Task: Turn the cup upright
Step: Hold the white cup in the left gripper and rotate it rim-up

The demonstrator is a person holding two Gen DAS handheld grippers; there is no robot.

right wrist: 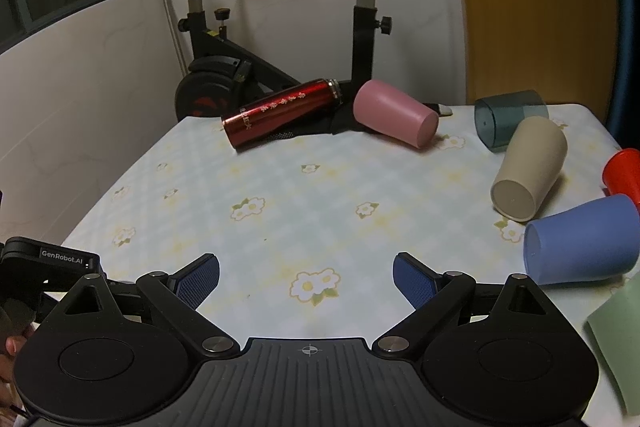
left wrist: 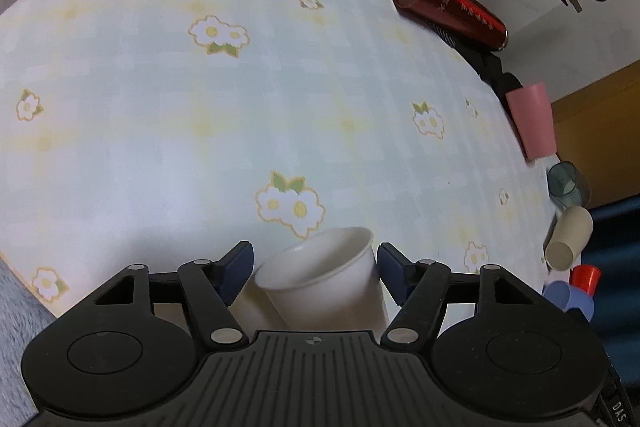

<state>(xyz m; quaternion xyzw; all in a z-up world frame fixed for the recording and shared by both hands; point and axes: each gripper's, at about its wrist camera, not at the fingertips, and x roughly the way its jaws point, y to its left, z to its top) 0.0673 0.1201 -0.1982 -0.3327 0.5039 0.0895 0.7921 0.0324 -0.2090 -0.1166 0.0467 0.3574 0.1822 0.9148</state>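
Note:
In the left wrist view a white cup (left wrist: 328, 279) stands with its mouth up between the fingers of my left gripper (left wrist: 316, 263). The jaws are open: the right pad (left wrist: 390, 261) is close to the cup wall, and the left pad (left wrist: 240, 263) stands off with a gap. Whether the right pad touches the cup is unclear. My right gripper (right wrist: 306, 277) is open and empty over the flowered tablecloth (right wrist: 280, 195). Several cups lie on their sides: pink (right wrist: 394, 113), beige (right wrist: 528, 169), blue (right wrist: 580, 243), teal transparent (right wrist: 508, 121), red (right wrist: 624, 173).
A red thermos (right wrist: 280, 113) lies on its side at the table's far edge; it also shows in the left wrist view (left wrist: 452, 7). A green cup (right wrist: 618, 347) sits at the right edge. An exercise bike (right wrist: 360, 7) stands behind the table. The left gripper's body (right wrist: 48, 267) shows at lower left.

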